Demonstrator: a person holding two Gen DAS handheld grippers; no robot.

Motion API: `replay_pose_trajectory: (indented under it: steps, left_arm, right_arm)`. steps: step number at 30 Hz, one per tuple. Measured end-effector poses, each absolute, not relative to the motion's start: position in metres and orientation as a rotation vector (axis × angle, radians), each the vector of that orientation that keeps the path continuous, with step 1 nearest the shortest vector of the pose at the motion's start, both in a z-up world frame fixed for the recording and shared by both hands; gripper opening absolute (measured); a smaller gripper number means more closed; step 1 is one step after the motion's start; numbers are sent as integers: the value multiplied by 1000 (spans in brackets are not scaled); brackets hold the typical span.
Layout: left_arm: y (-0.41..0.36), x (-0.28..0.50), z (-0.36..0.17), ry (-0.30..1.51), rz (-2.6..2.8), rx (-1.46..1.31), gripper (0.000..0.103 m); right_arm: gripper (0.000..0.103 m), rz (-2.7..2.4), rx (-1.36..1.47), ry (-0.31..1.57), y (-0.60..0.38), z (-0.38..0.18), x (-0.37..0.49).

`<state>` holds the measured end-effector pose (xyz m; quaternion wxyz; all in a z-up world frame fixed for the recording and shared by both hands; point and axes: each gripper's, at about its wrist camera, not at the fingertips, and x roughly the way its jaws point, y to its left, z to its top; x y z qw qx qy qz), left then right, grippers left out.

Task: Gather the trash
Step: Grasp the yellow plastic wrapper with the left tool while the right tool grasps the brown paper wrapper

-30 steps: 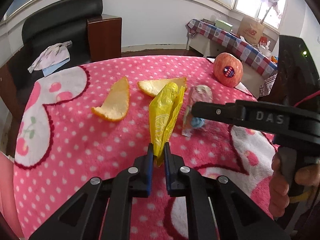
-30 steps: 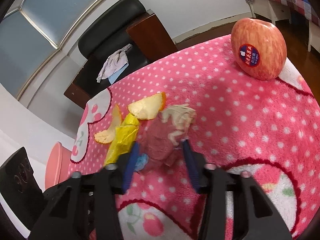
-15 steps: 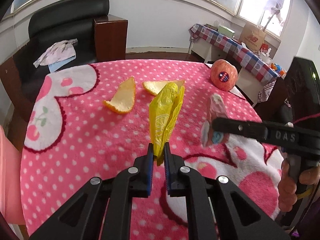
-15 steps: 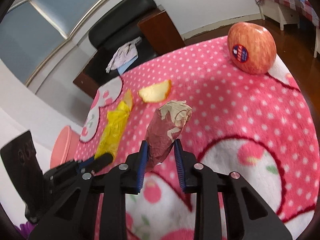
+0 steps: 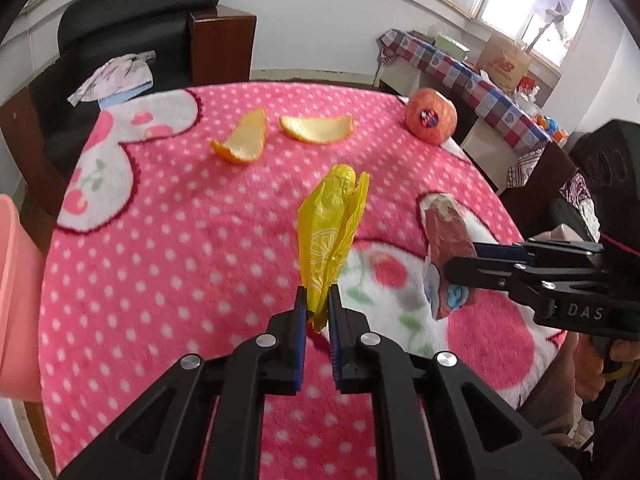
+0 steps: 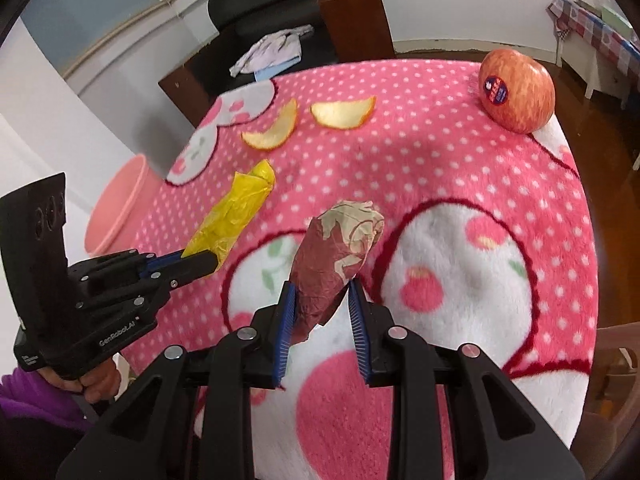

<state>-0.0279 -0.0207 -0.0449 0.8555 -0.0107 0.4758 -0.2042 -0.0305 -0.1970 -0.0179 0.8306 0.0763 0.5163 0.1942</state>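
The right gripper [image 5: 460,270], seen from the left wrist camera at about three o'clock, carries the white letters "DAS" on its black body. The left gripper [image 6: 200,262], seen from the right wrist camera at about eight o'clock, bears "GenRobot.AI" in white along its black body. A brown paper bag [image 5: 504,65] on the far checked table, at about two o'clock in the left view, shows a red slanted "NB" logo. The apple [image 6: 518,90] wears a round dark sticker [image 6: 495,90] with red characters too small to read.
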Motion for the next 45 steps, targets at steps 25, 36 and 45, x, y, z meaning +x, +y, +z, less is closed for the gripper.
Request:
replay_pose_trajectory:
  steps: [25,36,45]
  left_arm:
    - [-43,-33,-59,998,-403,36,40]
    - [-28,-35,-57,973,-382,-10,11]
    - [-17,-42,-41,912,-374,-37,11]
  right_arm:
    - [46,340,349,1101,-216,-42,-34]
    - [46,337,393,1041,-207,-43,-23]
    - [11,349,333,967,-201,-31,-29]
